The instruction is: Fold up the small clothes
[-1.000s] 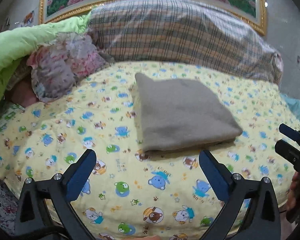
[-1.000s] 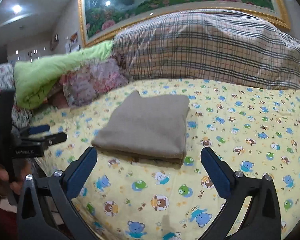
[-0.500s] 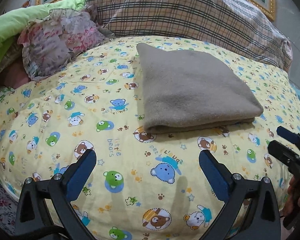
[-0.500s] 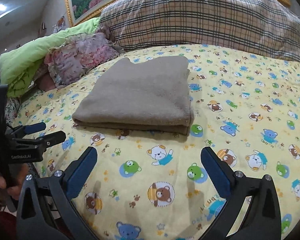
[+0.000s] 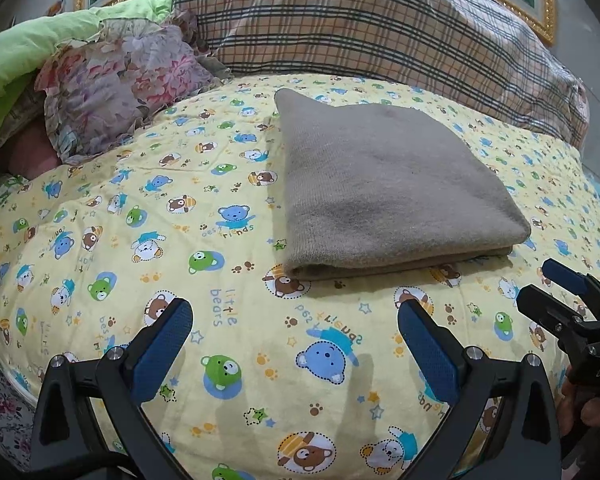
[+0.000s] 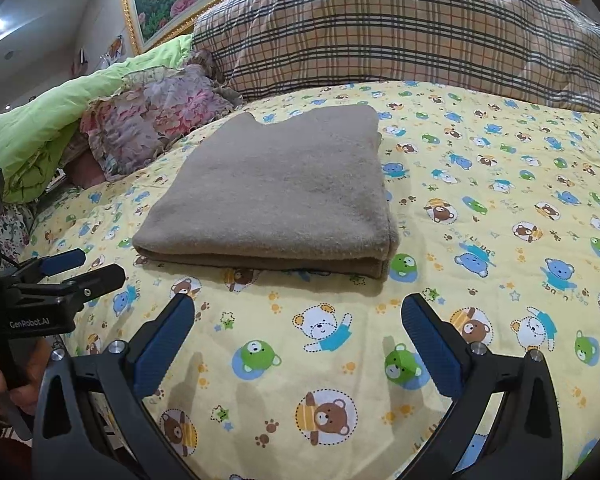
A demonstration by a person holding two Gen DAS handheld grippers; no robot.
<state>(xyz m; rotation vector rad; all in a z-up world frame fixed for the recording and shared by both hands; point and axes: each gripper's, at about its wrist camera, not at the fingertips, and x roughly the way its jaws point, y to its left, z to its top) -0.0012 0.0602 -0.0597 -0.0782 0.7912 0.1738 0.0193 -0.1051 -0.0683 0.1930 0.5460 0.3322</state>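
Bear-print quilt (image 5: 228, 360) — folded grey garment (image 5: 384, 192)

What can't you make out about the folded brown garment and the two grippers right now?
- Folded brown garment: its underside and inner layers are hidden by its top layer in both wrist views, so garment type is unclear.
- Left gripper and right gripper: the bottom frame edge cuts off their bodies.
- Right gripper's handle: cut by the left view's right edge.

The yellow bear-print sheet (image 5: 100, 208) carries "little bears" near the left tool (image 5: 296, 330) and "best friends" farther off. "GenRobot.AI" is printed on the left tool's body, seen in the right wrist view.
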